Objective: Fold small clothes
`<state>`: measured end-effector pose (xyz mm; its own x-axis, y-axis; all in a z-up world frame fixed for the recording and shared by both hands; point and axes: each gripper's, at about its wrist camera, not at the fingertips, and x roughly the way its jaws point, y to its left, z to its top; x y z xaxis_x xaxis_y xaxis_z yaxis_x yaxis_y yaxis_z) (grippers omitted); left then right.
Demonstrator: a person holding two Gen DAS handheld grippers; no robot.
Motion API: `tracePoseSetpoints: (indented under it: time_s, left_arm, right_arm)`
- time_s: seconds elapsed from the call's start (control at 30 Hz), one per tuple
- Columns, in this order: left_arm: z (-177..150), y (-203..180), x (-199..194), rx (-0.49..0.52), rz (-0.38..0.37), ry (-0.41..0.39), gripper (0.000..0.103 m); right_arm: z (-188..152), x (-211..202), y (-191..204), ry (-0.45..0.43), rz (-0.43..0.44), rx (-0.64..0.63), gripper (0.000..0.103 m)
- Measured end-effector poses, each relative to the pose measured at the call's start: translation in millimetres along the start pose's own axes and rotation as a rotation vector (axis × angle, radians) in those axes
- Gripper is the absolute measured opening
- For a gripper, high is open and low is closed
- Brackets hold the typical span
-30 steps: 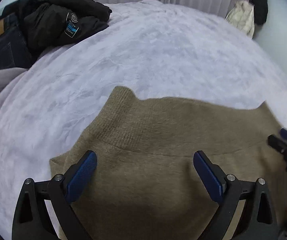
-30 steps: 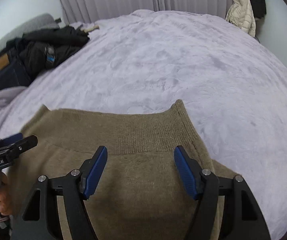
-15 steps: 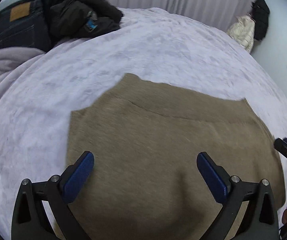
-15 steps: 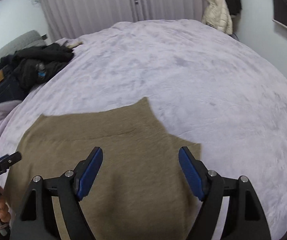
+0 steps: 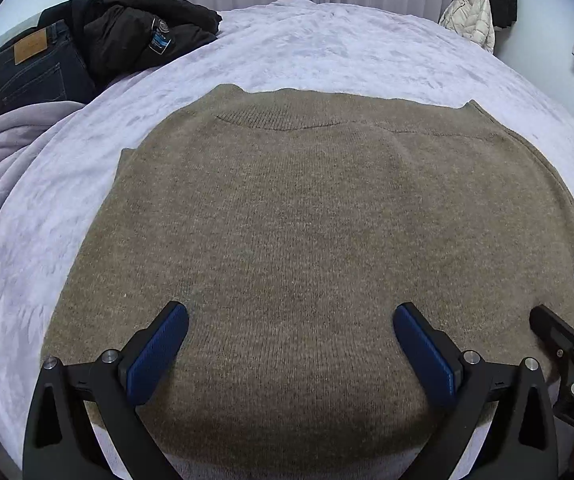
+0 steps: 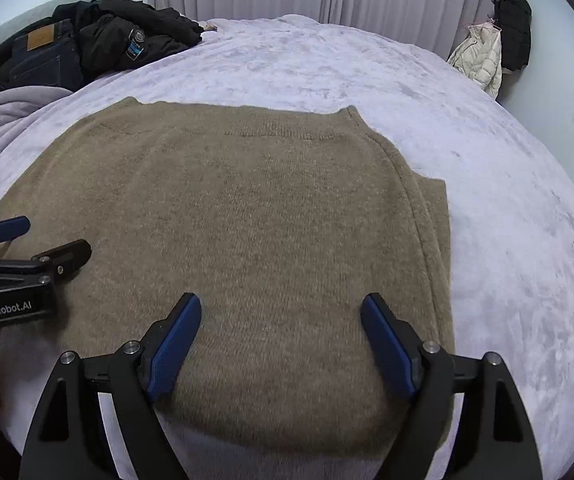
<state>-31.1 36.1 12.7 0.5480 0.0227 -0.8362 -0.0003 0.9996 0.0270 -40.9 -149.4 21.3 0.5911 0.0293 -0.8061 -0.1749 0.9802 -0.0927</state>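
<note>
Brown sweater (image 5: 319, 220) flat on bed (image 5: 327, 56), spread ahead of both fingers; left gripper (image 5: 291, 350) released, right gripper (image 6: 281, 340) opening, nothing grasped; dark clothes (image 5: 127, 32) far left

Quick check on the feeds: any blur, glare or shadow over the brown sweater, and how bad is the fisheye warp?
Left wrist view: sharp, no glare; brown sweater evenly lit, with a soft shadow along its near edge. Right wrist view: equally crisp, sweater shadowed the same way. Both views: strong fisheye bulge on the bed, dark corners.
</note>
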Motion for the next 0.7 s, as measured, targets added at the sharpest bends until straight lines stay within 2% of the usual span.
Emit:
tracePoseSetpoints:
  time_s: [0.1,0.2,0.27,0.37,0.43,0.53,0.57,0.63,0.7]
  left_arm:
    - [-1.9,2.1,-8.8,0.005,0.004,0.019,0.103]
    - [-2.1,7.4,-18.8,-0.006,-0.009,0.029,0.103]
    - [-0.6,11.8,-24.1,-0.017,-0.007,0.015,0.103]
    - [6.2,15.3,-26.3,-0.026,-0.013,-0.005,0.103]
    - [10.9,15.4,-21.3,-0.022,0.003,-0.003,0.103]
    - [11.0,23.5,-0.8,-0.035,0.051,0.039,0.103]
    - [7.8,31.1,4.6,-0.059,0.014,0.049,0.103]
    - [2.8,39.2,3.2,-0.071,-0.011,0.035,0.103]
    - [-4.1,44.6,-4.8,-0.042,-0.004,0.014,0.103]
  right_arm:
    - [-3.3,-5.6,6.2,0.007,-0.028,-0.056,0.086]
    - [0.4,-19.4,7.6,0.040,-0.030,-0.053,0.086]
    - [7.2,-34.6,5.7,0.008,0.002,-0.029,0.086]
    - [23.5,-43.5,10.8,-0.041,-0.003,-0.037,0.086]
    - [35.8,-37.5,16.6,-0.052,0.010,-0.051,0.086]
    - [44.8,-14.5,19.4,-0.011,-0.003,-0.067,0.086]
    - [42.5,-7.0,17.0,0.014,-0.023,-0.064,0.086]
    - [33.5,8.1,1.4,0.061,-0.050,-0.030,0.086]
    - [21.7,6.7,-22.4,0.025,0.025,0.028,0.086]
